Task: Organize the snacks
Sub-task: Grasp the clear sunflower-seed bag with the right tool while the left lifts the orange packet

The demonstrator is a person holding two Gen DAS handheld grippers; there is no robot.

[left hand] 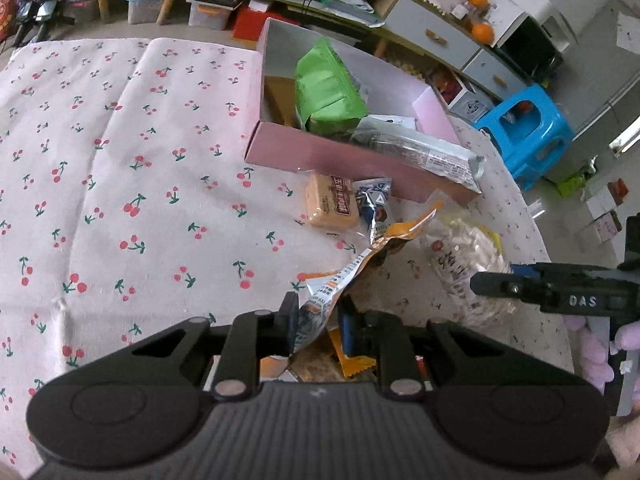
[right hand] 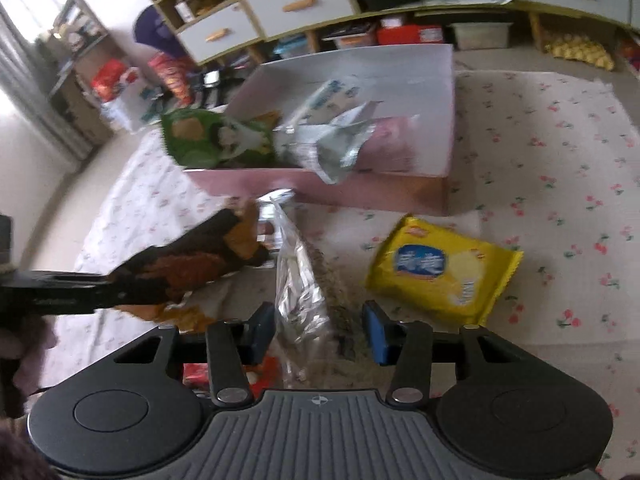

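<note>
Left gripper [left hand: 318, 330]: the jaws stand close together at the lower centre of the left wrist view and are clamped on the lower end of an orange-and-white snack wrapper [left hand: 352, 276]. The wrapper rises from the jaws toward the upper right, its orange tip near the frame's centre right.

Right gripper [right hand: 320, 330]: the jaws stand wide apart at the lower centre of the right wrist view. A clear crinkled packet [right hand: 298, 280] lies between them. The view is blurred, and contact between the blue finger pads [right hand: 376, 334] and the packet cannot be determined. In the left wrist view this gripper enters from the right edge, above a clear bag of white pieces [left hand: 468, 256].

Pink box [left hand: 340, 160]: it sits on the cherry-print cloth [left hand: 120, 160], in the upper centre of both views. It holds a green packet [left hand: 326, 88], standing tilted, and a silver packet [left hand: 424, 152] that overhangs the near wall.

Loose items in the left wrist view: a tan biscuit pack [left hand: 330, 206] and a small blue-and-white pack [left hand: 374, 204] lie just beside each other on the cloth, near the box's front wall.

Loose items in the right wrist view: a yellow packet [right hand: 440, 272] lies on the cloth at centre right, apart from the box.
</note>
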